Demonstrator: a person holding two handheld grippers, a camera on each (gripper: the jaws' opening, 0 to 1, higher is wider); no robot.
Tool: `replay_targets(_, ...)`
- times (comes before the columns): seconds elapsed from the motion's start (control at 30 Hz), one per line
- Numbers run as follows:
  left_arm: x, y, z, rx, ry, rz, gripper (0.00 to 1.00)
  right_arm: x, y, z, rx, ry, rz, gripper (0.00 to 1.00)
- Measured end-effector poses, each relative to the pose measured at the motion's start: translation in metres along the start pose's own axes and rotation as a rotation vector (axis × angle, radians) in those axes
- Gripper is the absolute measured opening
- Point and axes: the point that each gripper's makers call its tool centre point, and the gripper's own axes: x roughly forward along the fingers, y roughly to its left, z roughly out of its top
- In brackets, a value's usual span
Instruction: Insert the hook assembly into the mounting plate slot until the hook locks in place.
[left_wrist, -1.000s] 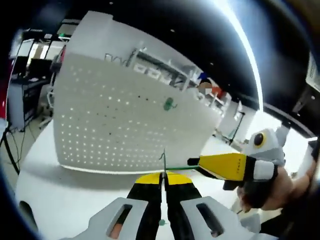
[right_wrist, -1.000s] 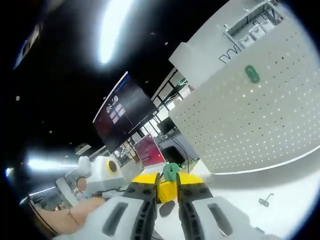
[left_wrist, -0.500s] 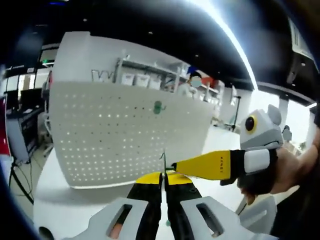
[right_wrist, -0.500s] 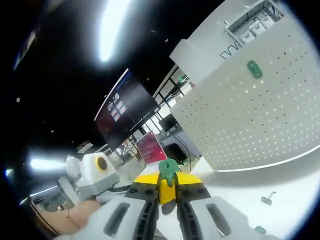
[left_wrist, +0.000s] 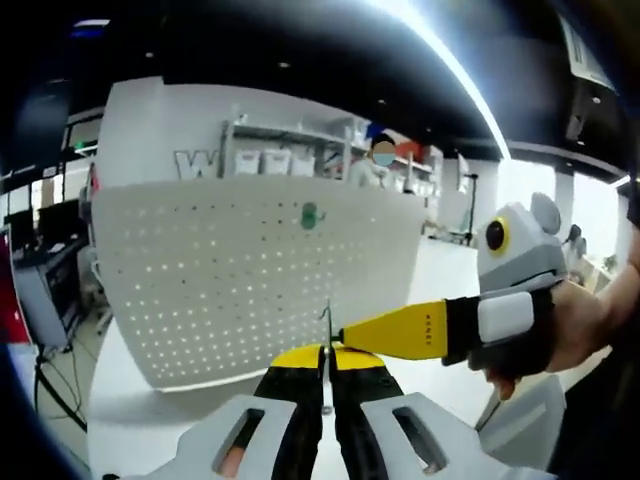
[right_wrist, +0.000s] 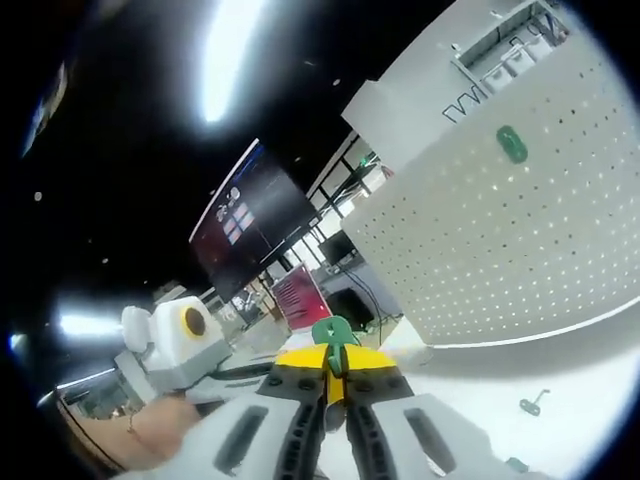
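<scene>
A: Item: wire hook (left_wrist: 325, 322), thin and stiff, surely light. We hold it in the left gripper (left_wrist: 326, 362), jaws clamped on its shank, before the pegboard (left_wrist: 250, 275).

B: And the green mounting plate (right_wrist: 334, 333): small plastic, pinched at its base by the right gripper (right_wrist: 331, 380). We judge both slip-prone; grip low.

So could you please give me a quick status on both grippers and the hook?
Left gripper shut on thin metal hook. Right gripper shut on green plate, meeting the hook. White pegboard behind, one green plate mounted. Nothing in the way.
</scene>
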Motion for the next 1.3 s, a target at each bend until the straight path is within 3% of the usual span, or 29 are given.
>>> replay_targets(0.13,-0.001,0.0,-0.002,0.009,0.004,0.001,0.01,-0.001,-0.001,-0.002,0.01,0.011,-0.001,0.01)
replay_targets(0.47,-0.001,-0.001,-0.003,0.02,-0.009,-0.011,0.01,-0.002,0.001,-0.003,-0.073,0.01,-0.015,0.0)
replay_targets(0.87,0.0,-0.004,-0.009,-0.02,-0.002,-0.027,0.03,-0.005,0.0,-0.007,-0.112,0.034,-0.027,0.0)
replay_targets(1.03,0.0,-0.005,-0.011,-0.043,0.001,-0.036,0.04,-0.006,0.001,-0.008,-0.171,0.043,-0.034,0.0)
replay_targets(1.3,0.0,-0.008,-0.019,-0.071,0.01,-0.068,0.21,-0.004,0.004,-0.01,-0.274,0.066,-0.03,0.0)
